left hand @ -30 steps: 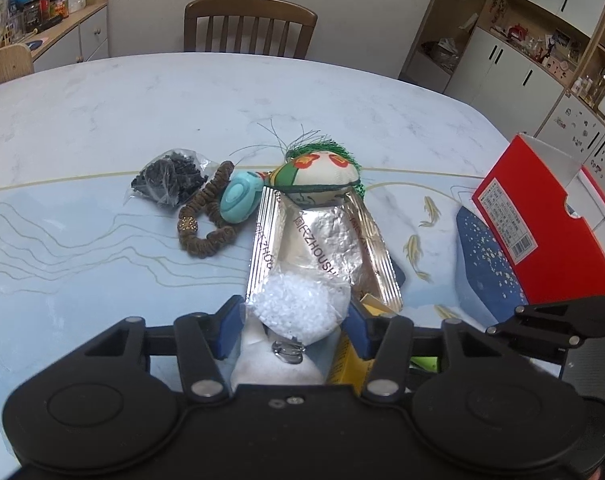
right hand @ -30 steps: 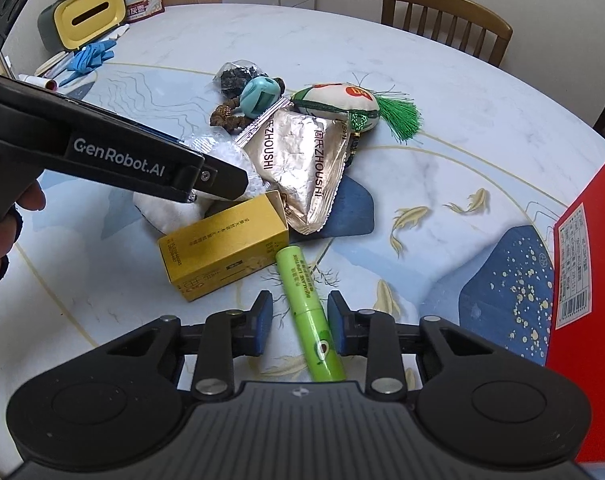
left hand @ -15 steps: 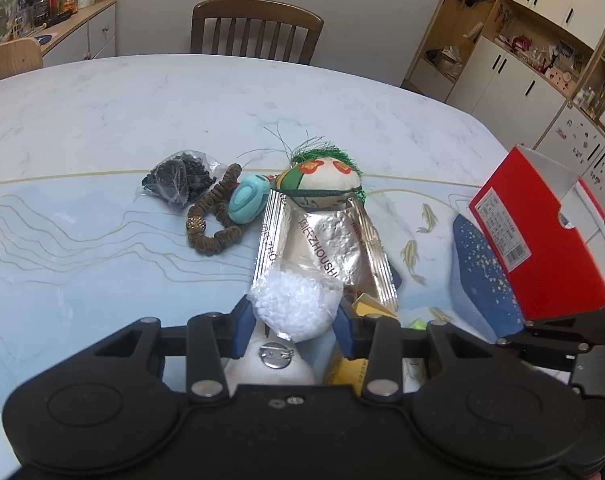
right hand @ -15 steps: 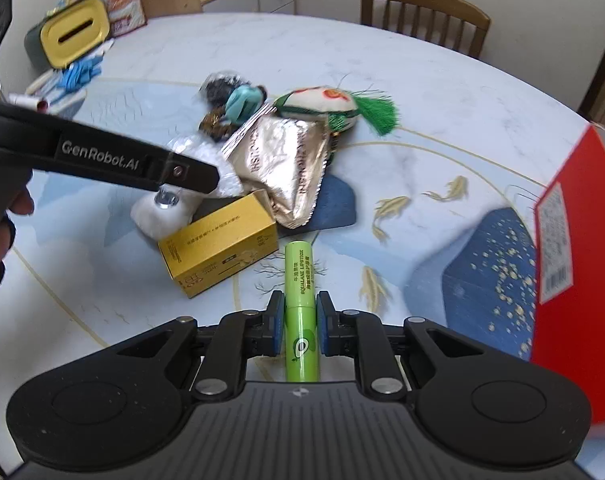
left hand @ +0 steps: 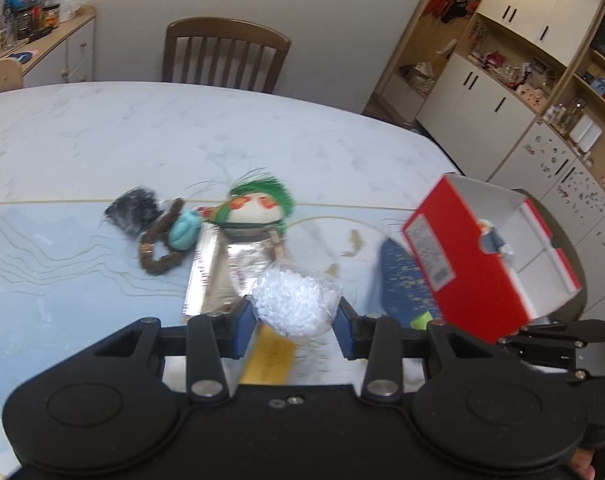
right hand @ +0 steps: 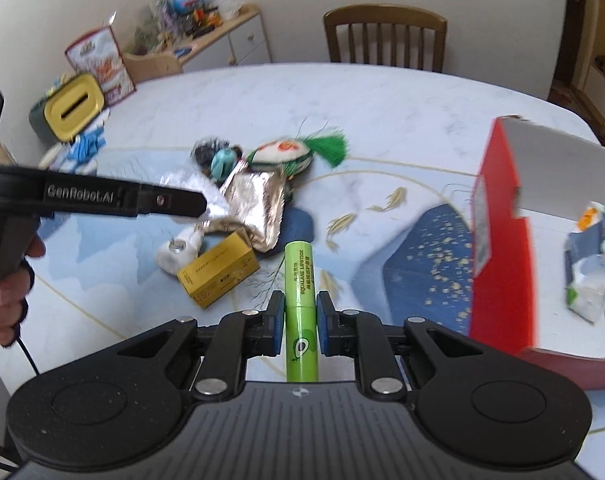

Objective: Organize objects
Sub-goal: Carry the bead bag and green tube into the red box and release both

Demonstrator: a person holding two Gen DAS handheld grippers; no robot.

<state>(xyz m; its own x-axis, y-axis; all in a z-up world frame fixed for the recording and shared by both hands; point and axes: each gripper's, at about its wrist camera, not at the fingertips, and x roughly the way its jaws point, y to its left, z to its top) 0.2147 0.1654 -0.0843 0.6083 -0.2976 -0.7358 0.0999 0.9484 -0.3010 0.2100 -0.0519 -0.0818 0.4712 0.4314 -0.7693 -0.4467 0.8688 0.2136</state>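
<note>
Both grippers are loaded and off the table [left hand: 82, 132], so the sorting looks partly done at best. The right gripper [right hand: 299, 326] has its fingers clamped on a green lipstick tube [right hand: 299, 280], which points forward above the patterned mat, just left of the red box [right hand: 502, 248] standing open at the table's right edge. The left gripper [left hand: 292, 322] carries a small clear bag of white beads [left hand: 292, 306] between its blue pads; the bag fills the gap, yet whether the pads truly squeeze it or merely cradle it I cannot tell for certain, though it reads as held. Inside the box, in the right wrist view, lie a crumpled blue-and-white packet [right hand: 588, 260] and a pale green piece at the frame's edge, so a few things appear already stowed. Left on the table, clustered toward its middle: a yellow carton [right hand: 218, 274], a white fluffy item with a metal snap [right hand: 178, 254], a silver foil pouch [right hand: 258, 208], an embroidered sachet with a green tassel [right hand: 286, 154], a turquoise snail-shaped item [left hand: 184, 232], a brown bead bracelet [left hand: 158, 240] and a bag of dark bits [left hand: 132, 210]. By my judgement two drops into the box come next, then about seven more pickups.
</note>
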